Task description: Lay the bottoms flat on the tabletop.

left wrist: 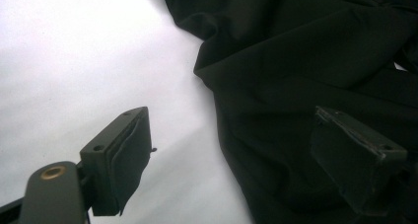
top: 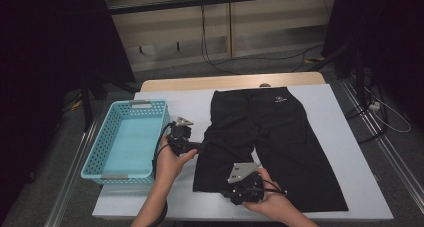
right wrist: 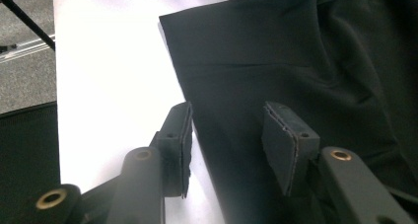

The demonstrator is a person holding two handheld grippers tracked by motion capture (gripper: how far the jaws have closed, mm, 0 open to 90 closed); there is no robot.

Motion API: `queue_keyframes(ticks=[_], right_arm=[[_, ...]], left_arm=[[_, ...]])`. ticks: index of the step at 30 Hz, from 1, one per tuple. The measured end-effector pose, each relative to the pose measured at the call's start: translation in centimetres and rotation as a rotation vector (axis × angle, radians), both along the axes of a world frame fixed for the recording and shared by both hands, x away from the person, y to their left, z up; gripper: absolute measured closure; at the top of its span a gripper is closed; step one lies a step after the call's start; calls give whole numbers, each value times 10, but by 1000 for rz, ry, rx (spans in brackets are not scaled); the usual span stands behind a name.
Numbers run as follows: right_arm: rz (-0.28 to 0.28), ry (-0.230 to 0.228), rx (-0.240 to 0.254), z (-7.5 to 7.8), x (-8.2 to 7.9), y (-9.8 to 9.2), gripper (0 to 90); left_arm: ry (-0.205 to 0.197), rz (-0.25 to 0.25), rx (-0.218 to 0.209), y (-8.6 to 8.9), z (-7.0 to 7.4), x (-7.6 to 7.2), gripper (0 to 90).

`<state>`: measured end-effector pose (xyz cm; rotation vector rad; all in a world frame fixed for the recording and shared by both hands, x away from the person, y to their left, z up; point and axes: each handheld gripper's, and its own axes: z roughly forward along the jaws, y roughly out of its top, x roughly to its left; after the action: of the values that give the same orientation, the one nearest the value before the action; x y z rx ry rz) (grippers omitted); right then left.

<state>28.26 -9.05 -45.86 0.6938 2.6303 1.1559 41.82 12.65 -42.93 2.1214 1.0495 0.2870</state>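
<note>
Black shorts [top: 270, 142] spread flat on white table cover [top: 340, 137], right of blue basket [top: 125, 139]; nothing gripped.

Left gripper [left wrist: 236, 155] is held wide open astride the garment's left edge; right gripper [right wrist: 226, 140] is held partly open over the near leg's hem edge. Fabric is judged light, limp and thin; best pinched at hem corners or edges.

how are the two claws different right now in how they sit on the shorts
The left claw stands wide, straddling the side edge of the black shorts, one pad over the white table, one over cloth. The right claw is narrower and sits at the near leg hem, its jaws straddling that leg's edge. In the high view the left claw is beside the blue basket, the right nearer the table's front. Both are open, gripping nothing.
</note>
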Motion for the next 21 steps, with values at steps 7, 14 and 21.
queue_keyframes(ticks=[7,14,21], right_arm=[[-13,-7,13,-1,4,-1,716],[-36,12,17,-1,10,-3,892],[-1,63,14,3,4,-9,897]], left_arm=[[-8,14,-5,0,-1,0,161],[-13,12,-2,1,0,1,161],[-13,21,-13,1,0,1,162]])
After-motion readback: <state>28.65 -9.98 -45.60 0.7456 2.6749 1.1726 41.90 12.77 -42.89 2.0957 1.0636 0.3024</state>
